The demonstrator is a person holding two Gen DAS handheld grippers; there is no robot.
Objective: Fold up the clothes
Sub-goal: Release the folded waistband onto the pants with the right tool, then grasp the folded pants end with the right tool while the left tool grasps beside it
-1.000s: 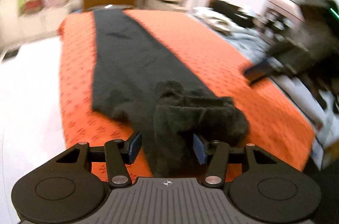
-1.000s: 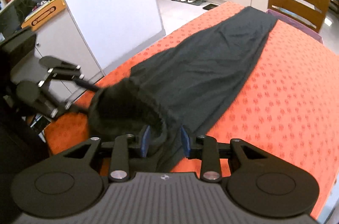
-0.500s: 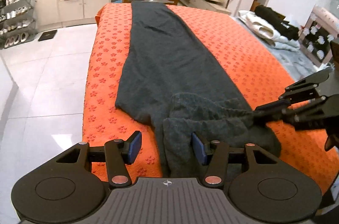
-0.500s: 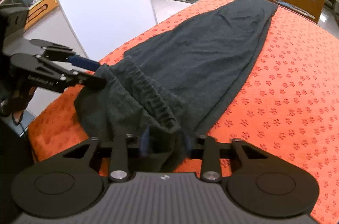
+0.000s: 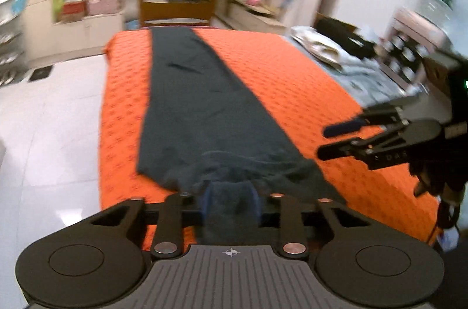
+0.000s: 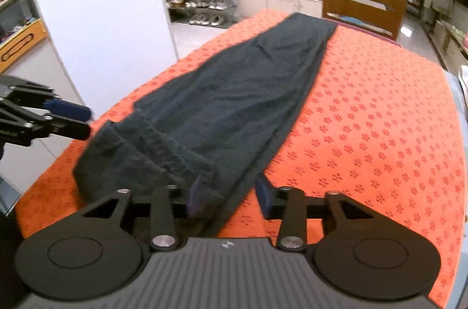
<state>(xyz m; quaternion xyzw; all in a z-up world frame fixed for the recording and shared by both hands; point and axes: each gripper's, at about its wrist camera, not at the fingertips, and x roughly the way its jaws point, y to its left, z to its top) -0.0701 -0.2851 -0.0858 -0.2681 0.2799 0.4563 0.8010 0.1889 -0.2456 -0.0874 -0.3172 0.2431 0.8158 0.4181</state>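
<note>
We record one long dark grey knit garment (image 6: 234,116), folded into a narrow strip, lying lengthwise on the desk under an orange flower-patterned cloth (image 6: 365,133), its far end toward the wooden chair (image 6: 364,8) and its bunched elastic end at the near edge. The left hand-held gripper (image 5: 231,203) has just been closing and now pinches a fold of that near end. The right hand-held gripper (image 6: 228,192) has just been opening; its jaws stand apart, the garment's edge lying loose between them.
</note>
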